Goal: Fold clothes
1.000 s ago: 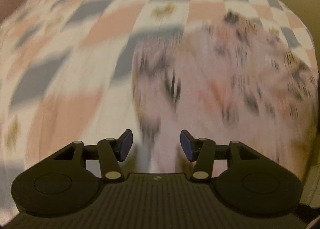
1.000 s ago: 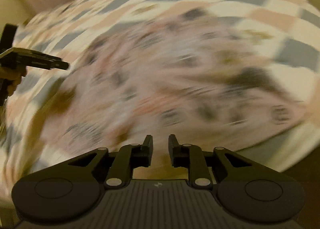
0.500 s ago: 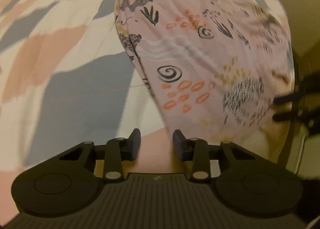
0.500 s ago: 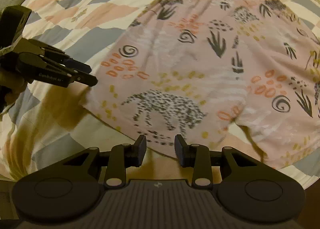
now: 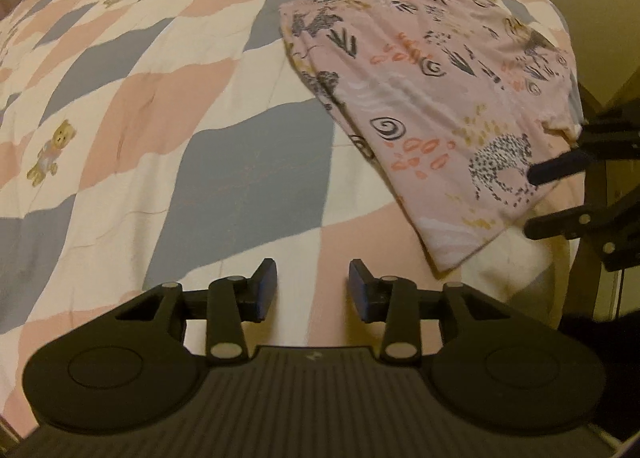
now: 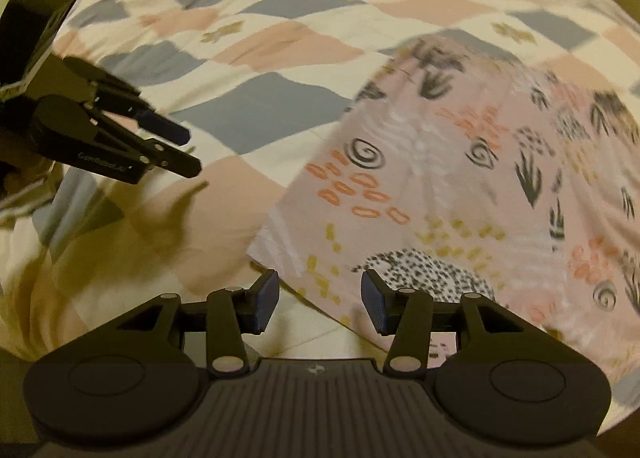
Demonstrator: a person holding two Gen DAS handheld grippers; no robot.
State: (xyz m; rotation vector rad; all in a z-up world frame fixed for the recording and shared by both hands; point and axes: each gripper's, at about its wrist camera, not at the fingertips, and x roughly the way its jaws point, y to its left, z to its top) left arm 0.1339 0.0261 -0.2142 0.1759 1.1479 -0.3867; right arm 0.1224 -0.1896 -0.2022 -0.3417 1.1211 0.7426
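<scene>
With both claws off the cloth, the garment lies flat on the quilt, folded over, layered edge visible along its left side in left wrist view. Pink fabric w/ spirals, orange ovals, dark plant shapes, spotted animal print. It sits toward the bed's near right corner; one corner reaches close to the mattress edge.

Left gripper: released, blue-padded fingers apart, nothing between them. Hovers over a pink/white patch of quilt, beside the garment's near corner, not touching it. Seen from right wrist view, left gripper is at frame left, well apart from the cloth, fingers spread, its shadow on the quilt below.

Right gripper: also released, fingers apart, no grasp. Garment hem edge lies just ahead of and under the finger gap; can't tell if the pads touch fabric. In left wrist view, right gripper pokes in at the right edge over the spotted-animal print near the hem.

Quilt is checkered pink/grey-blue/cream w/ small teddy bear motifs. Right wrist view a bit motion-blurred.
</scene>
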